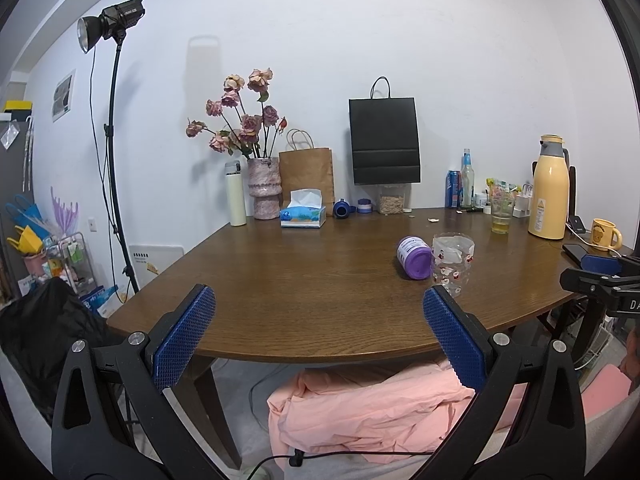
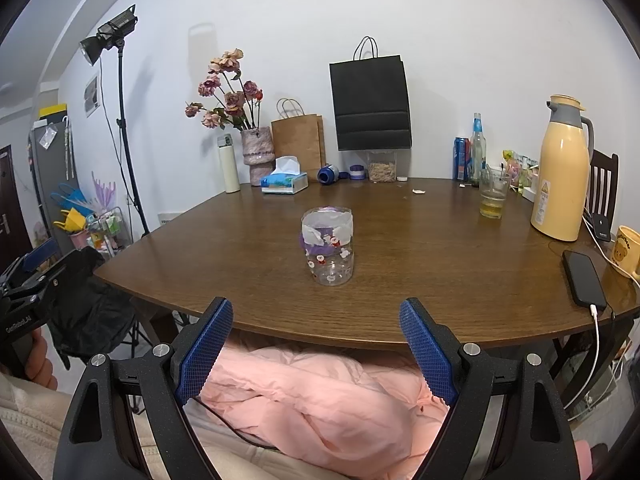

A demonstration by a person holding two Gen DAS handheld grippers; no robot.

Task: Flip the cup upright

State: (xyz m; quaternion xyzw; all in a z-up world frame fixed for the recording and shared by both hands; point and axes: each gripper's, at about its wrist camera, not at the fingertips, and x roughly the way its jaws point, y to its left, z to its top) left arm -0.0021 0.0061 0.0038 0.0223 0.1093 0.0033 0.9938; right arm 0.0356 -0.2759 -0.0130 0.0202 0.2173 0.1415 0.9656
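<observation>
At the far left a studio lamp stands on its tall stand beside the wooden counter. Along the counter's back edge, from the left, are a cream flask, a pink vase of dried roses, a brown paper bag, a tissue box in front of that bag, and a black paper bag against the wall.

The left claw hangs at the near edge of the counter, its blue pads spread wide with nothing between them. In the left wrist view, past its right finger, the purple cup lies on its side on the counter, well out from the near edge and right of the middle. Touching it, or just beside it on the right, a clear plastic jar with small printed figures stands upright. In the right wrist view the jar sits directly ahead, and the cup shows only as a purple patch through its wall.

The right claw is also released, its pads wide apart over the counter's near edge, with pink fabric below.

Further right stand a glass of yellow liquid, a yellow thermos jug, a black phone on a white cable, and a yellow mug.
</observation>
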